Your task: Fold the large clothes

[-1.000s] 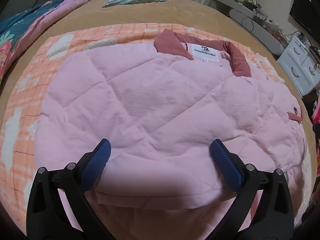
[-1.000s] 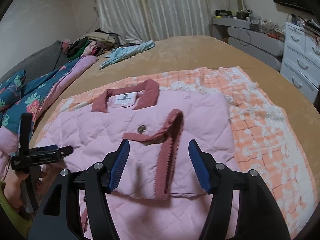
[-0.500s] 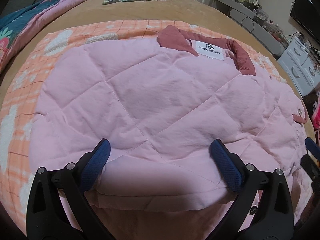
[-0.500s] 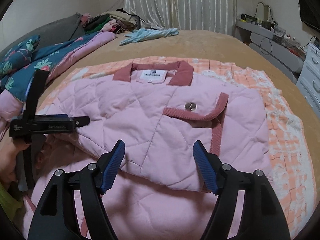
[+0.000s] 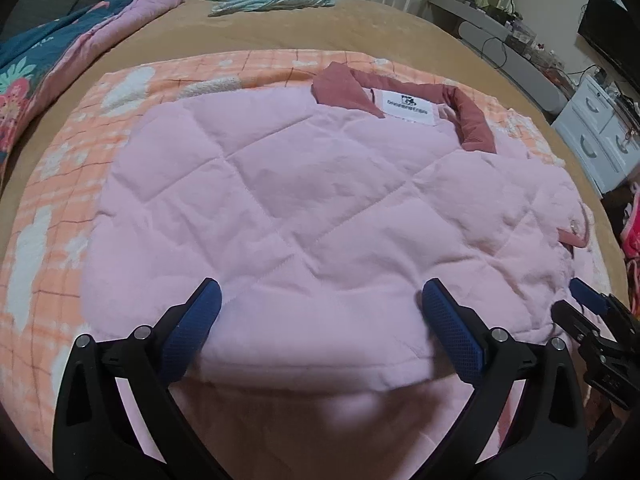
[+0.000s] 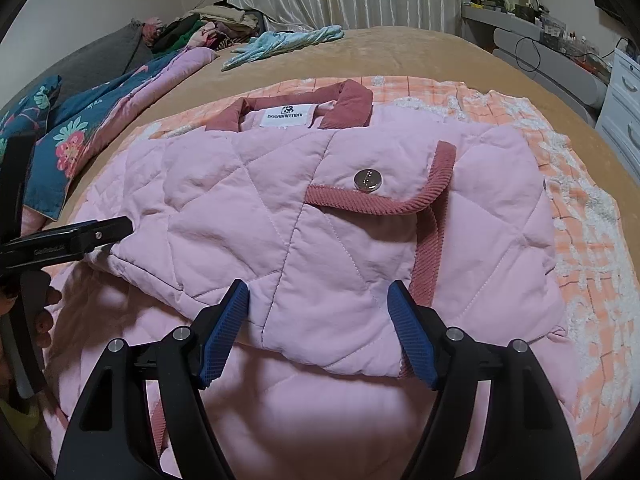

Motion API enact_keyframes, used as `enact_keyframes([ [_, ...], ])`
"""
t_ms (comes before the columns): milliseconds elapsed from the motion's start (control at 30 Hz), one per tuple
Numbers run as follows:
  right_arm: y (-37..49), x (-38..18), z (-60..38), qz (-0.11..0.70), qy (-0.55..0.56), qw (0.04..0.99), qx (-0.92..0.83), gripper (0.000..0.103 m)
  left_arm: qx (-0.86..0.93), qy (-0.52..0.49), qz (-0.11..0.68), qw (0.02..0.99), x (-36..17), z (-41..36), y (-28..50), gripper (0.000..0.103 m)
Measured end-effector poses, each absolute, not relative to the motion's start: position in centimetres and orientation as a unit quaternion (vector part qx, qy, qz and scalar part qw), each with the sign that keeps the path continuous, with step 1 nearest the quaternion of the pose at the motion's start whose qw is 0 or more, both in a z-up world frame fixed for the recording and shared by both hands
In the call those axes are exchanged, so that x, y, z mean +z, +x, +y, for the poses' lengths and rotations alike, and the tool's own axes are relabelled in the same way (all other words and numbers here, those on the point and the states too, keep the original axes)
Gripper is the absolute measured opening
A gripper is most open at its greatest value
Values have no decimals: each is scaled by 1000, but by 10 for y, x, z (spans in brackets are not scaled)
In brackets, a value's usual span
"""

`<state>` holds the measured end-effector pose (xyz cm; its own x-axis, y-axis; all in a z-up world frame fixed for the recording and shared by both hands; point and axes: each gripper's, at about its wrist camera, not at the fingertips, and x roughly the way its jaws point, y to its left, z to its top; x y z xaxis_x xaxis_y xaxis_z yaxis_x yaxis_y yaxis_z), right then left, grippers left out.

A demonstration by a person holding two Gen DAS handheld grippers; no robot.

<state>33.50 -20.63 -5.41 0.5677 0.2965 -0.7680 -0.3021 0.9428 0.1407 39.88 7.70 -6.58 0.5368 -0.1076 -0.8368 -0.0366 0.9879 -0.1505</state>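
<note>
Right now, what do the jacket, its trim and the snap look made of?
Jacket: soft quilted fabric, matte, diamond stitching, looks padded.
Trim: ribbed dark-pink cloth, probably corduroy.
Snap: shiny silver disc, likely metal.

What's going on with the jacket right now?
A person is folding a pink quilted jacket on an orange checked blanket spread over the bed. The sides are already folded in, with the snap-button cuff lying on top. The left gripper and right gripper both hover open over the folded near edge, holding nothing. The right gripper's jaws have just been opening.
</note>
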Motion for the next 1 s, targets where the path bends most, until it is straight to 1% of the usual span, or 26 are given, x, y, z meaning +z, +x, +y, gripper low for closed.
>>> enact_keyframes([
  [100,333,-50,-207,432,0,886,169,74,-17,-69,483,873,-59,74,392,94],
  [167,330,-46,-207,430,3,886,172,81,-15,-70,482,873,-55,74,388,94],
  [267,326,-39,-207,425,9,888,173,87,-16,-73,480,874,-47,74,382,94],
  [433,320,-27,-208,413,12,894,173,92,-17,-79,474,877,-34,72,372,94],
  [1000,304,11,-215,378,24,909,176,93,-17,-84,450,889,2,61,348,94],
])
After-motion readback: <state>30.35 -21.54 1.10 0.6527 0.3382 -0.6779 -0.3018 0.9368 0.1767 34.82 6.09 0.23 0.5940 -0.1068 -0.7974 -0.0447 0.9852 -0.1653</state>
